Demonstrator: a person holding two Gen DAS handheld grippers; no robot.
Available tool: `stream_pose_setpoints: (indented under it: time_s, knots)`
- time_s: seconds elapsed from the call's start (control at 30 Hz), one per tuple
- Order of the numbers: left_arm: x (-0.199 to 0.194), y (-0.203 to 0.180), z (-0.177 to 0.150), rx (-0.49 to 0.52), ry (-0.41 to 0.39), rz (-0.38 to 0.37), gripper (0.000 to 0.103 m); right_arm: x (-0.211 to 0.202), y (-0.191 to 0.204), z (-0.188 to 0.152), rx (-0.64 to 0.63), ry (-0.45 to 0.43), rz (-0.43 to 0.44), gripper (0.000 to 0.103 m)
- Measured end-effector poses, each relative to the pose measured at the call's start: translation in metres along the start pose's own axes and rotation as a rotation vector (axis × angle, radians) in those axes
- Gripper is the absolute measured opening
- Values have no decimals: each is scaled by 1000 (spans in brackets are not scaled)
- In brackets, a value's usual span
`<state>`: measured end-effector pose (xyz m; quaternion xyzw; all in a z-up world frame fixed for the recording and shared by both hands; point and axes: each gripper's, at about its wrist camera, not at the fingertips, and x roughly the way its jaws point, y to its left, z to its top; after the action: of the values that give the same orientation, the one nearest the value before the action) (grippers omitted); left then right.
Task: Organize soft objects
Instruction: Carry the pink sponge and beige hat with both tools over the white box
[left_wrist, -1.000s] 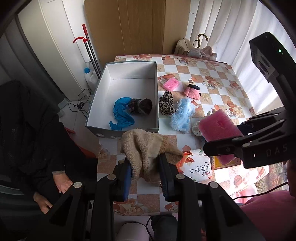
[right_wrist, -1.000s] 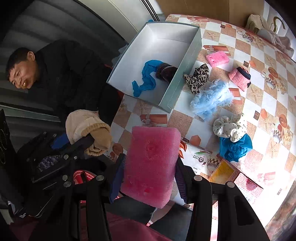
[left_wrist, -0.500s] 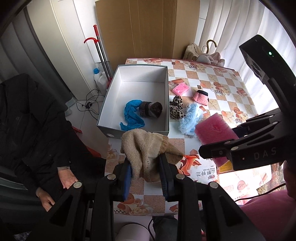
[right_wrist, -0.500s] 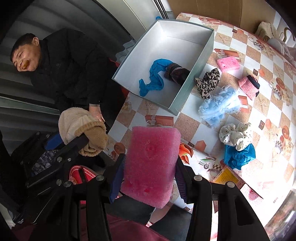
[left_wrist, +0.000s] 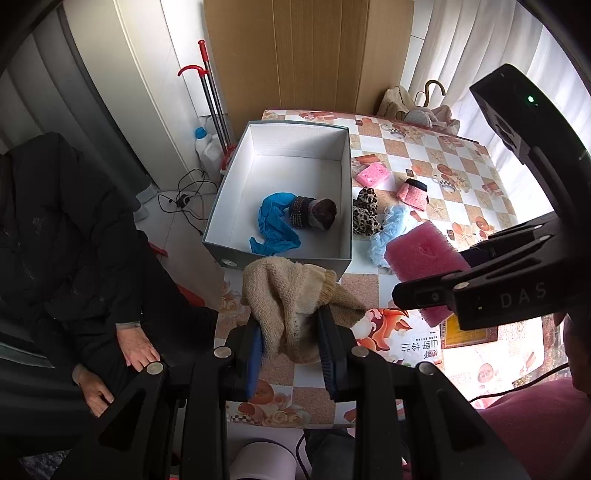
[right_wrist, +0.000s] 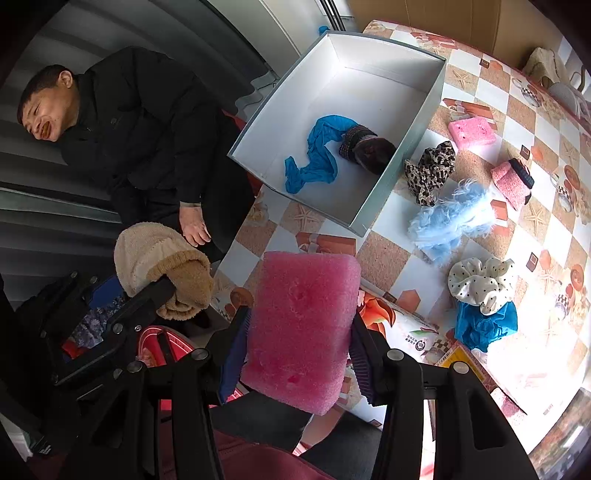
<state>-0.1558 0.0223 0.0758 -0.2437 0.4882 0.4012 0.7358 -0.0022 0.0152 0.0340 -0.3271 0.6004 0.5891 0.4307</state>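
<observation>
Checkered table (left_wrist: 413, 155); beige hat (left_wrist: 291, 291), pink sponge (right_wrist: 303, 325) gripped.

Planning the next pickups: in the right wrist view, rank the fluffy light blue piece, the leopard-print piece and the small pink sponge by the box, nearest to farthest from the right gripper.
1. Fluffy light blue piece, up and right of the right gripper.
2. Leopard-print piece, beside the box wall.
3. Small pink sponge, farthest up the table.

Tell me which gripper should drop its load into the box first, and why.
Left, probably. The left gripper holds the beige knit hat right at the near wall of the white box. The right gripper holds the pink sponge off to the box's side, over the table.
</observation>
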Motion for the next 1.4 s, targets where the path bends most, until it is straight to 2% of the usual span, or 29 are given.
stream_pose_setpoints:
  time_s: [0.6,0.9,1.03,1.4]
  knots:
    - [16,3,8,20,29,2,30,1,-16,12,63,-39,0,52]
    - [41,24,15,-13,57,-19,30,2,-27,29,89,-72,-53,52]
    - [59,34,30,-21,87,-37,30,7,-34,41,116,-76,-60,52]
    - [113,51,89,-91,98,-8,30,23,-25,95,136,-104,-67,52]
